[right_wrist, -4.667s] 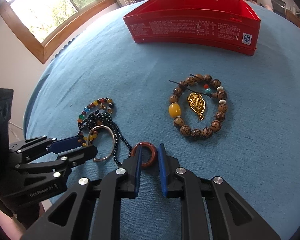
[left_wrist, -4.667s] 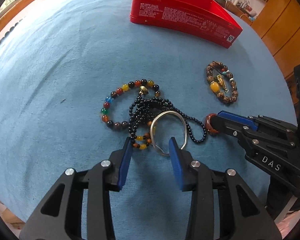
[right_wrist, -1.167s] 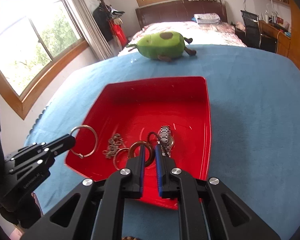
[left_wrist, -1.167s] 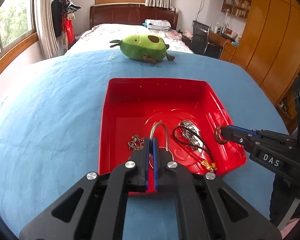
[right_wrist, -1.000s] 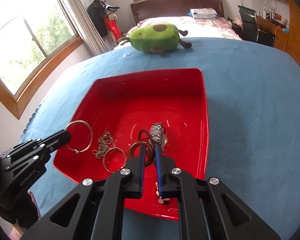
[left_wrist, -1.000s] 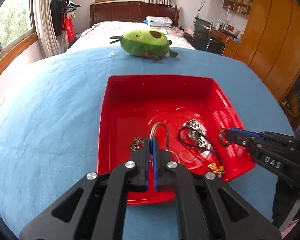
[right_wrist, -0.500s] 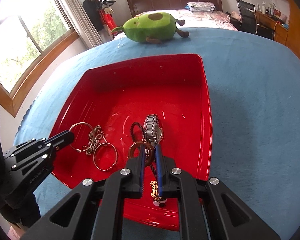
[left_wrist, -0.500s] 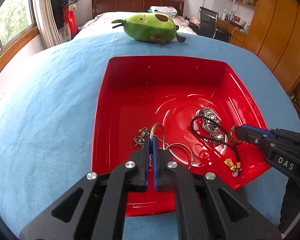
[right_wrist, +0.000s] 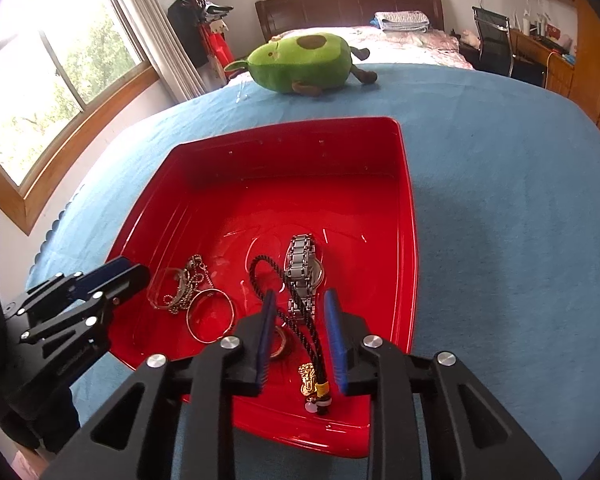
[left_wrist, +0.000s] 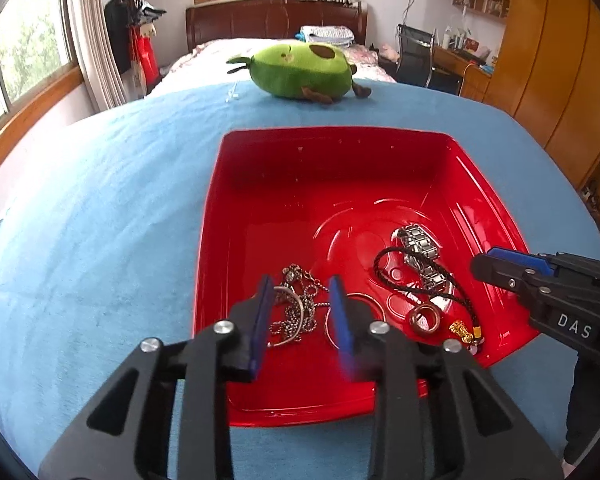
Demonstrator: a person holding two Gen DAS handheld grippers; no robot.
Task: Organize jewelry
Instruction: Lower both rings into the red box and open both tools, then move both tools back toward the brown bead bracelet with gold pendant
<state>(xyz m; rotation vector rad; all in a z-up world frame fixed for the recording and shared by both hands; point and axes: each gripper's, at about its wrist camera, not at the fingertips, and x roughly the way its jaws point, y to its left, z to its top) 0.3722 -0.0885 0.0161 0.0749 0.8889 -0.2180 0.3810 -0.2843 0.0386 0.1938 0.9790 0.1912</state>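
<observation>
Jaws of the left gripper (left_wrist: 300, 316) now stand apart, while half a second ago they were pressed together on the silver bangle (left_wrist: 290, 314). In the left wrist view this bangle lies released on the floor of the red tray (left_wrist: 332, 152), partly on a small metal chain (left_wrist: 300, 280), in the gap between the blue pads. At the right side the right gripper (left_wrist: 496, 264) shows only its dark tip over the tray rim, and from here I cannot tell how its jaws stand. The brown ring (left_wrist: 424, 318), glossy and thick, rests on the tray floor near a gold charm (left_wrist: 462, 330). So both pieces seem delivered, and I judge that this step of the task is finished.

In the right wrist view the jaws of the right gripper (right_wrist: 300, 336) are also spread and hold nothing. The brown ring (right_wrist: 278, 344) lies half hidden behind the left pad. Between the pads runs a black braided cord (right_wrist: 300, 320), which ends in the gold charm (right_wrist: 308, 378). A steel link watch (right_wrist: 302, 272) lies further in, and a thin round bangle (right_wrist: 210, 316) lies beside the chain. The tray is smooth, shiny plastic; the surface (right_wrist: 520, 220) under it is covered with soft blue cloth. A green avocado plush (right_wrist: 304, 64) sits behind.
</observation>
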